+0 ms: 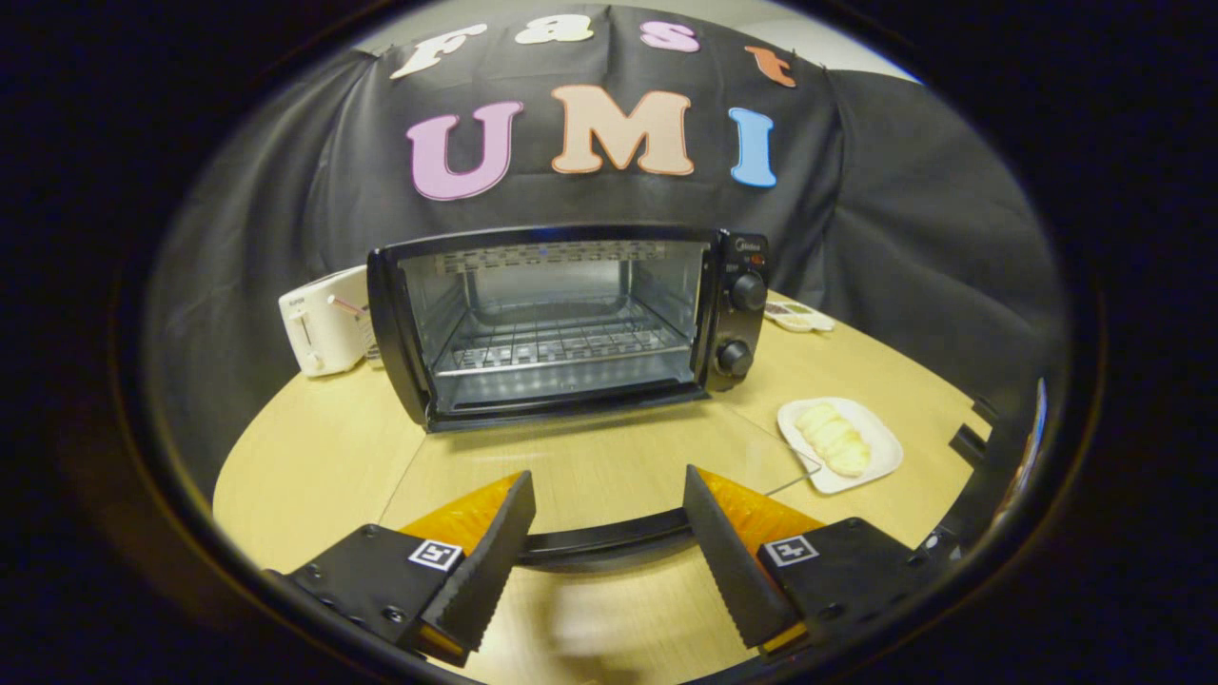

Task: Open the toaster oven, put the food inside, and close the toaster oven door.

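Observation:
The black toaster oven stands on the round wooden table with its door down. The glass door lies nearly flat toward me, and its black handle runs crosswise between my fingers, low near their base. Inside, the wire rack is bare. My gripper is open, with its fingertips over the glass and pressing on nothing. The food, a pale ridged piece, lies on a white square plate to the right of the door, beyond my right finger.
A white pop-up toaster stands left of the oven against the black cloth. A small dish sits behind the oven's right side near its two knobs. Dark hardware sticks up at the table's right rim.

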`<state>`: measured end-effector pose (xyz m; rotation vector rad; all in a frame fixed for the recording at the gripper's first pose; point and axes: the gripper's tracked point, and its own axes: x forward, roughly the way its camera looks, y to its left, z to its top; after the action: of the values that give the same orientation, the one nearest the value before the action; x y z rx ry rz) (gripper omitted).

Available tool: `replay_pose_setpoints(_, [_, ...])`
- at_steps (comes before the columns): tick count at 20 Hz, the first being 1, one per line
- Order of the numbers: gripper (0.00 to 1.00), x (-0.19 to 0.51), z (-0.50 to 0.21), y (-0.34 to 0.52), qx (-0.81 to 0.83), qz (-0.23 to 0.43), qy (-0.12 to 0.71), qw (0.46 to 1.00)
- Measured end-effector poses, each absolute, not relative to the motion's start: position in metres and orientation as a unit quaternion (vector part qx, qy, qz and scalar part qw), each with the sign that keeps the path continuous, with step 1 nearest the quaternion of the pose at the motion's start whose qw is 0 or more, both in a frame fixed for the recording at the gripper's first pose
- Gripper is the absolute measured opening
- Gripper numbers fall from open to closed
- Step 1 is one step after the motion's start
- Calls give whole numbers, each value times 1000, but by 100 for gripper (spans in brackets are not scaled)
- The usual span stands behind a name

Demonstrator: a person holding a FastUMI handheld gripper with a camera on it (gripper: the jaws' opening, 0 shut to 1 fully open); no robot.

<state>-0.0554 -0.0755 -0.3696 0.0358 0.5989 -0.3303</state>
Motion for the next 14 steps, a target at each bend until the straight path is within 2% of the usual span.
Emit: replay_pose_setpoints(14, [99,-53,-378,-77,24,-156,300,941])
